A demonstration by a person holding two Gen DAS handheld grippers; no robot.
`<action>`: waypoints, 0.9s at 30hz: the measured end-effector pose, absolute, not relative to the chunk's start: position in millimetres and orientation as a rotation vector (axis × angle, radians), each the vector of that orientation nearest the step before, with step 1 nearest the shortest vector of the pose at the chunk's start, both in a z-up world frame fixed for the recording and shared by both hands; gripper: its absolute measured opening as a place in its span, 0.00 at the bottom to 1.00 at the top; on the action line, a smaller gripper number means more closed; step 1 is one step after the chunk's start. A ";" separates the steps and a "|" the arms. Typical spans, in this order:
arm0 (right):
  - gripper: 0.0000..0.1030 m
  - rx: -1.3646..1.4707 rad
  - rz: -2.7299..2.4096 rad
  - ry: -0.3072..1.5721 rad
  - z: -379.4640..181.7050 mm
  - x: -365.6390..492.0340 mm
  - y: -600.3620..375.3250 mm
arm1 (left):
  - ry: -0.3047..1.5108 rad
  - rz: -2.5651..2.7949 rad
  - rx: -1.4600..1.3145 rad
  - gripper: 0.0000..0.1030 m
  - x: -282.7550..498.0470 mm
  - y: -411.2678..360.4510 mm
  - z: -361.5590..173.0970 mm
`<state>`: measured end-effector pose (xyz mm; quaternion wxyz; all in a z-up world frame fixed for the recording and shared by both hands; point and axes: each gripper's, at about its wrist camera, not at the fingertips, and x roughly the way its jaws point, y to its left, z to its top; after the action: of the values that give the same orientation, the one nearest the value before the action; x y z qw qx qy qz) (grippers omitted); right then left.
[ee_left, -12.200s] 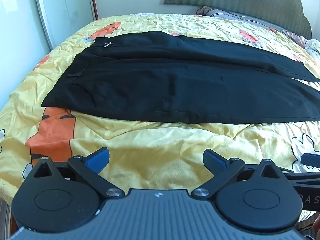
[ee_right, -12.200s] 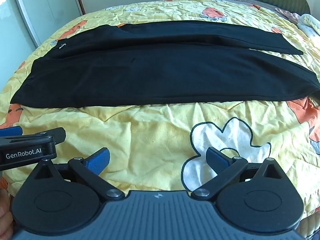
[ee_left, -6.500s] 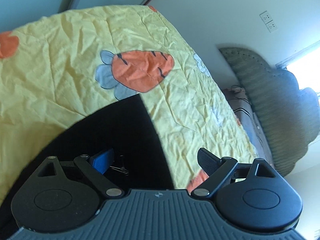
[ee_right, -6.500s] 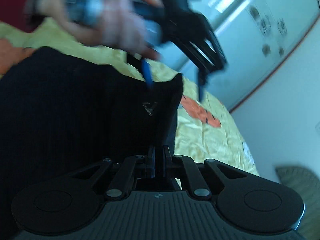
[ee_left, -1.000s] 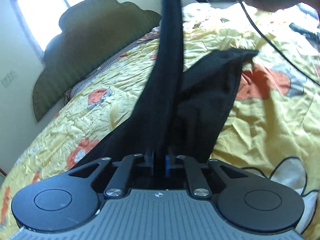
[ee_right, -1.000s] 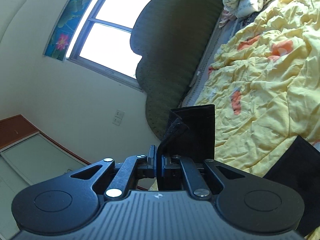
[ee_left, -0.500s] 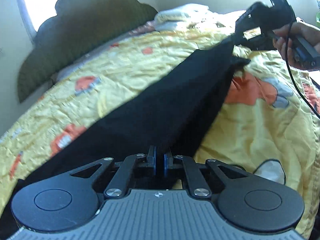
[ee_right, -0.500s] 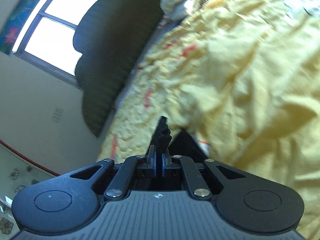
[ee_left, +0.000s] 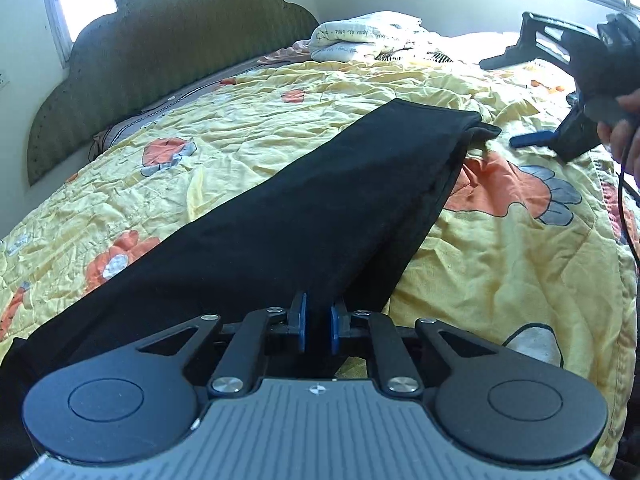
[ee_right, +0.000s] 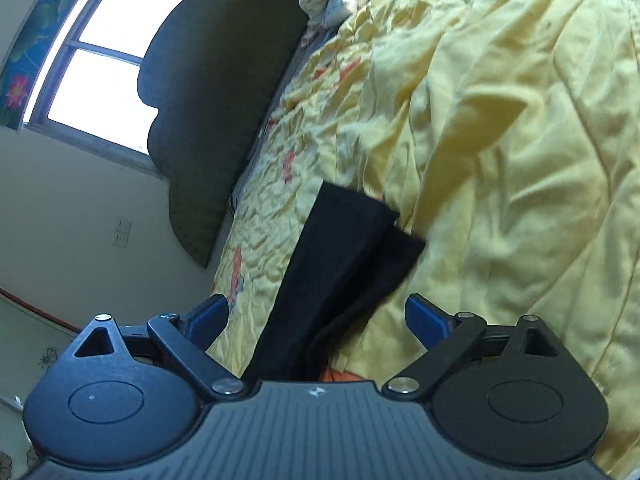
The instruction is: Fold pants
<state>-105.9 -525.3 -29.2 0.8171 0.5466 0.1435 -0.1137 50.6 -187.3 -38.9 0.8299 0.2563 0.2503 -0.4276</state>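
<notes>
Left gripper (ee_left: 316,326) has its blue pads (ee_left: 301,322) drawn close together, pinching the near edge of the black pants (ee_left: 304,216). From that pinch the pants run away across the yellow quilt (ee_left: 500,272), one leg laid over the other, with the lower leg's hem peeking out past the upper one at the far end. Right gripper (ee_right: 316,314), seen in its own wrist view, has its fingers spread wide apart and holds nothing; it hangs just over the leg ends of the pants (ee_right: 340,264). In the left wrist view that right gripper (ee_left: 560,80) sits just beyond the hems, held in the person's hand (ee_left: 624,120). A dark green headboard (ee_left: 168,56) stands at the quilt's far side, with folded white bedding (ee_left: 360,40) beside it.
</notes>
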 end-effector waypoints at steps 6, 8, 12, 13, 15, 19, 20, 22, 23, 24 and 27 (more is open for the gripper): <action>0.91 1.138 -0.197 0.309 -30.9 -65.1 -526.8 | 0.556 -0.908 0.494 0.26 55.1 -185.8 -34.7; 0.91 1.077 -0.256 0.302 -26.7 -53.2 -530.6 | 0.545 -0.901 0.499 0.26 54.0 -187.1 -34.3; 0.36 1.050 -0.348 0.269 -33.4 -39.6 -546.7 | 0.534 -0.908 0.503 0.27 51.9 -189.6 -34.9; 0.22 1.063 -0.346 0.284 -37.6 -34.2 -553.0 | 0.530 -0.911 0.502 0.27 51.7 -189.9 -35.1; 0.09 1.096 -0.312 0.299 -44.4 -24.3 -563.3 | 0.525 -0.912 0.495 0.27 51.8 -190.2 -34.8; 0.08 0.880 -0.239 0.190 9.2 -27.5 -547.9 | 0.526 -0.920 0.436 0.27 53.9 -187.9 -26.9; 0.08 0.832 -0.228 0.164 22.6 -31.5 -541.9 | 0.528 -0.929 0.428 0.27 53.8 -188.0 -25.4; 0.08 0.772 -0.243 0.165 33.8 -36.1 -535.0 | 0.540 -0.940 0.442 0.29 52.8 -191.0 -27.2; 0.08 0.760 -0.282 0.206 30.6 -36.0 -535.2 | 0.555 -0.936 0.456 0.32 53.4 -193.0 -30.8; 0.08 0.765 -0.321 0.255 21.8 -36.1 -538.1 | 0.574 -0.936 0.466 0.33 54.2 -194.5 -34.7; 0.10 0.882 -0.400 0.401 -23.4 -35.6 -556.0 | 0.597 -0.931 0.450 0.35 56.7 -190.7 -39.7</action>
<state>-35.6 -556.0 -23.4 0.8658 0.4210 0.1915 -0.1910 56.7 -190.7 -39.7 0.8270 0.2120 0.2811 -0.4383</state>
